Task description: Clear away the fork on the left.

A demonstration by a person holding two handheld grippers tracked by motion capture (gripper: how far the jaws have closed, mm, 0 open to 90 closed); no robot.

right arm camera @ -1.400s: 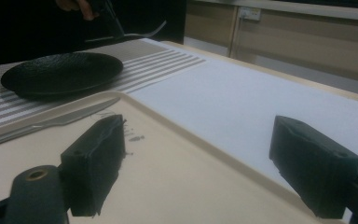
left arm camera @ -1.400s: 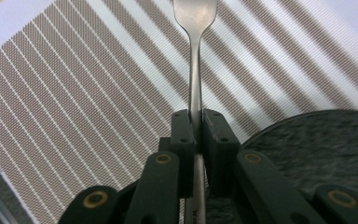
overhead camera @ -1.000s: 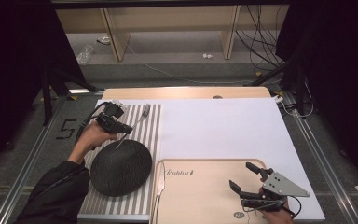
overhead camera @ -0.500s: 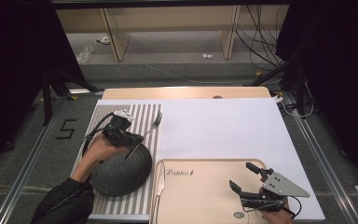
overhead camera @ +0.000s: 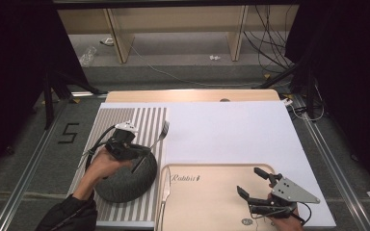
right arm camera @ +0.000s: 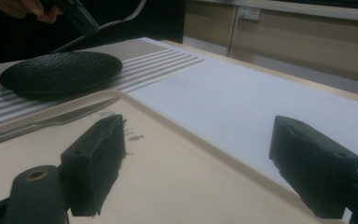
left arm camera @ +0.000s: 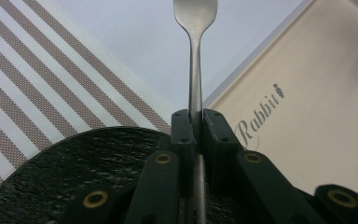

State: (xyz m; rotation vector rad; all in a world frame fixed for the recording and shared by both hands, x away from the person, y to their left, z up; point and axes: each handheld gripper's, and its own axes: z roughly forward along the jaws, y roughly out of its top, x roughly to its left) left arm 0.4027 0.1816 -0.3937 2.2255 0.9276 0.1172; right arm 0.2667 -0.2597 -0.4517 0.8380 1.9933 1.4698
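Gripping a fork (overhead camera: 160, 136) by its handle, the left gripper (overhead camera: 134, 153) is hanging over the far edge of the dark plate (overhead camera: 125, 179), which is sitting on the striped placemat (overhead camera: 125, 122) toward the near left corner of the table (overhead camera: 231, 130). In the left gripper view the fork's thin handle (left arm camera: 196, 84) is running straight up between the two black fingers (left arm camera: 182, 133), which are pressing on it from both sides; the tines are sticking out well past the fingertips, over the placemat's right edge beside the white sheet. The handle's other end is passing back down between the fingers toward the hand.

The right gripper (overhead camera: 255, 185) is resting at the near right corner of the beige tray (overhead camera: 207, 192), its fingers (right arm camera: 93, 158) standing wide apart with nothing between them. A knife (overhead camera: 166, 192) is lying along the tray's left edge, just beside the plate. The fork is well apart from the right gripper.
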